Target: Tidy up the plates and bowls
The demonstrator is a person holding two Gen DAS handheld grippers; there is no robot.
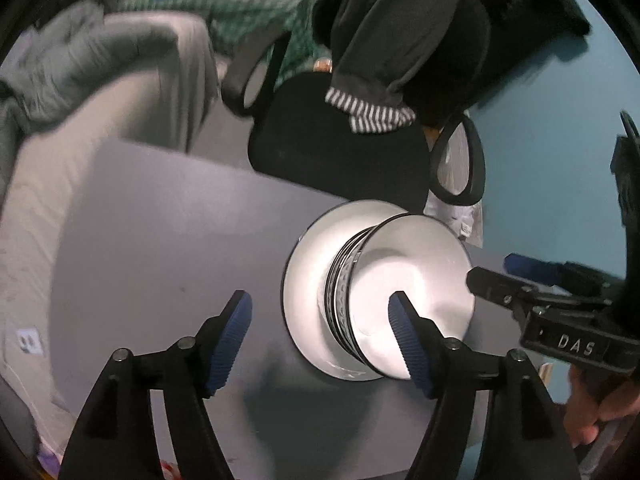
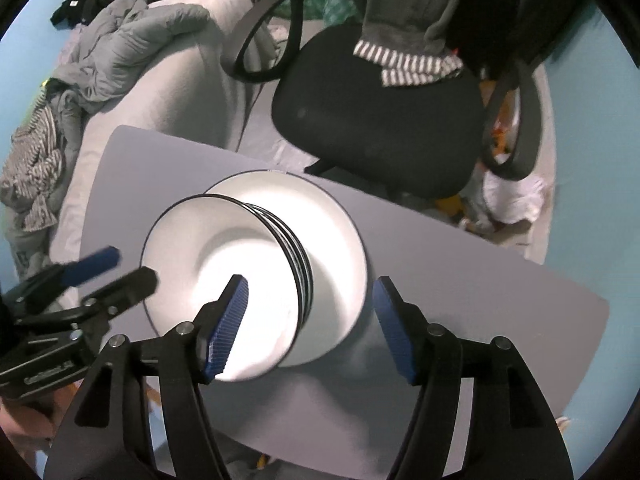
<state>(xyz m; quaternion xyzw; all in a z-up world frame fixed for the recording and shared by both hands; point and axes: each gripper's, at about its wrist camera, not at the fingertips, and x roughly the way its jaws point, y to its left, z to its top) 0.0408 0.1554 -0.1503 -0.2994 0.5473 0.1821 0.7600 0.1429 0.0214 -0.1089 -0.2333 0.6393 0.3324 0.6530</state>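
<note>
Wide-open right tool (image 2: 310, 320) straddles the stacked bowls' (image 2: 224, 280) near rim, frame center. Left tool (image 1: 320, 334), also wide, sits left of them on the plate (image 1: 308, 264).

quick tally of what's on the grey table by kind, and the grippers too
plate: 1, white with a dark rim, at the bottom
bowls: a nested stack on the plate; several rims show, at least 3, exact count unclear
grippers: 2, left gripper and right gripper, both with jaws open
total: at least 6, all over the table
</note>
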